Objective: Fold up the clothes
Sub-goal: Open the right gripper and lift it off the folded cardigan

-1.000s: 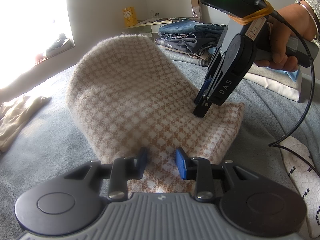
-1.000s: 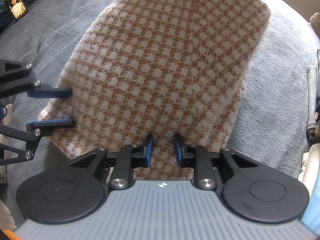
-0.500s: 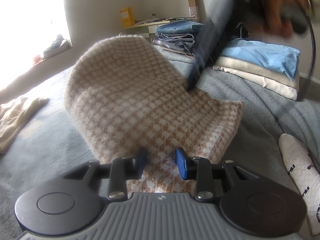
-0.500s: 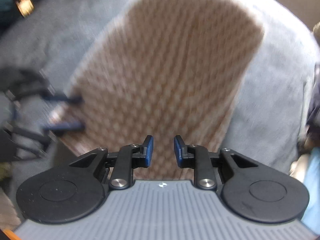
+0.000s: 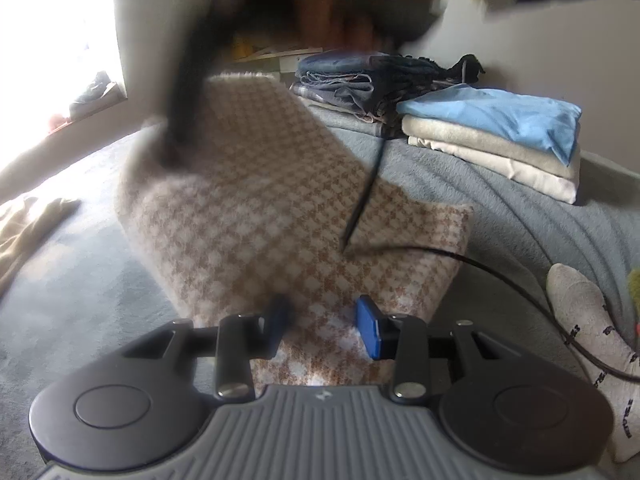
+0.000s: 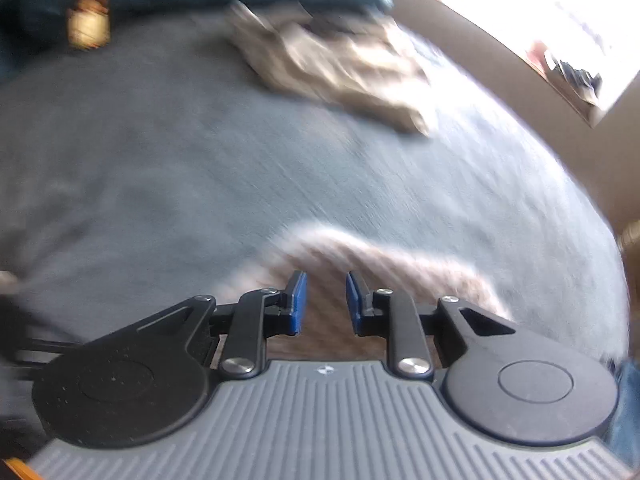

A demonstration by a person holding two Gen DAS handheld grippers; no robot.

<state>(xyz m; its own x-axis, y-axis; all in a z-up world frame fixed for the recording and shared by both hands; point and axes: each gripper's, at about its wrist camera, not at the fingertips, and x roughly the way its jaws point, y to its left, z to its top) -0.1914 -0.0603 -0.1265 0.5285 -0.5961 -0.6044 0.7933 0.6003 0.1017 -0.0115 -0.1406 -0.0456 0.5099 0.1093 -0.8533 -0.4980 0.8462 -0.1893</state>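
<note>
Woolly, brown-and-cream checked knit [image 5: 260, 216] lies flat on the grey-blue bedcover [image 5: 520, 216], its long axis running from right under my near hand away toward the far left, where its rounded far end sits. That axis is what my next move turns on: I judge the far end has to come back over the near end, so the fold runs along the length, not across it.

My left gripper [image 5: 324, 320] hangs over the near edge, its jaws opening, with checked fabric showing between the blue pads but nothing pinched. My right gripper [image 6: 323, 300] is over the far end, blurred in both views; its jaws are closing yet stand apart, knit beneath them, and I see no grip. So the right is the nearer one to the end that must travel.

Beyond the knit's far right lie folded stacks [image 5: 492, 132]; a loose beige garment [image 6: 340, 68] waits farther off, and a patterned sock [image 5: 592, 344] lies near right.
</note>
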